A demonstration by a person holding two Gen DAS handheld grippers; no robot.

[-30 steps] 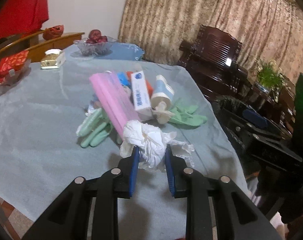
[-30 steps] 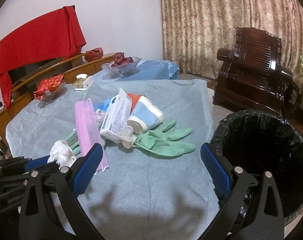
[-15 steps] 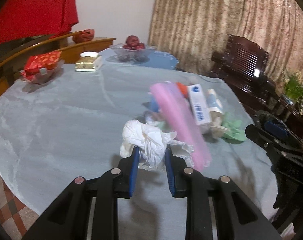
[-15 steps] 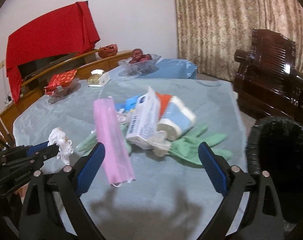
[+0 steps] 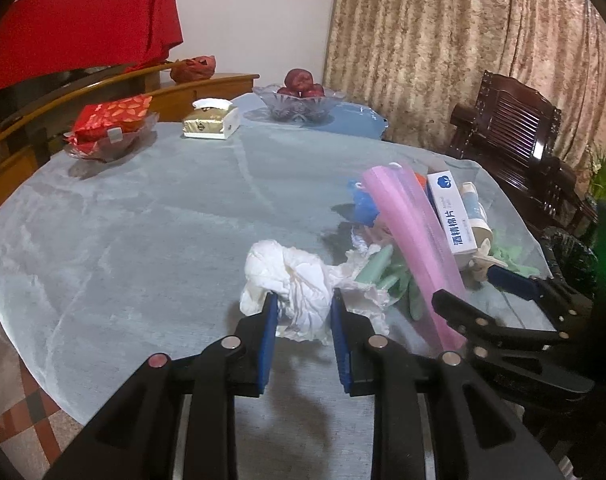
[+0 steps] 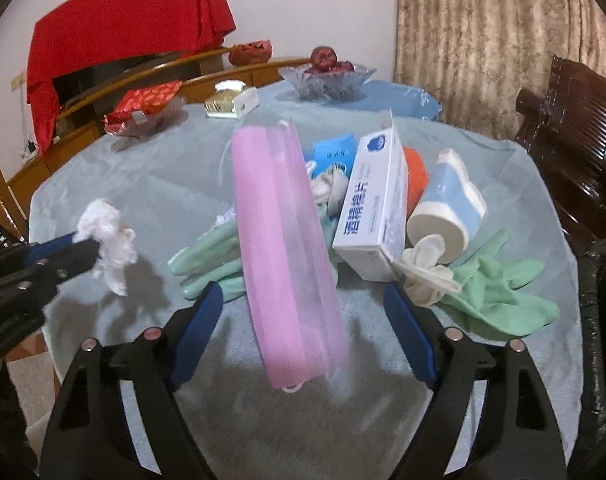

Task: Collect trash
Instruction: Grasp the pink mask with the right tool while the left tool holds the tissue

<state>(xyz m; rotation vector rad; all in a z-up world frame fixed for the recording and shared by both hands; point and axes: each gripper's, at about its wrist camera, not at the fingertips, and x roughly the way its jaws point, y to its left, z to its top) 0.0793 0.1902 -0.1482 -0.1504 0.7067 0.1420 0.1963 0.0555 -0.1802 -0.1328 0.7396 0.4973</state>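
**A:** What is the left gripper (image 5: pixel 303 312) doing?

**B:** Low in the centre of the left wrist view, its blue-padded jaws are clamped on a crumpled white tissue (image 5: pixel 293 280), held above the surface (image 5: pixel 143 220), which is draped in pale blue-grey cloth. In the right wrist view the same tissue shows at middle left, pinched at the tip of that gripper.

**A:** And the right gripper (image 6: pixel 303 332)?

**B:** Its jaws are spread wide and grip nothing. A long pink plastic bag (image 6: pixel 283 248) lies between them, reaching from the frame's centre toward the bottom; I cannot tell whether the pads touch it.

**A:** Where is the other trash?

**B:** Heaped in the centre and right of the right wrist view: a white box with blue print (image 6: pixel 373 208) leaning against the pink bag, a white and blue bottle (image 6: pixel 447 208) on its side just right of the box, green gloves (image 6: pixel 499 292) at lower right and on the left under the bag, and a blue packet (image 6: pixel 335 156) behind.

**A:** Is there a bin?

**B:** A black-lined bin (image 6: pixel 599 320) sits at the right edge, beside the surface.

**A:** Anything farther back?

**B:** A glass fruit bowl (image 6: pixel 327 78) at top centre and a tissue box (image 6: pixel 231 102) to its left.
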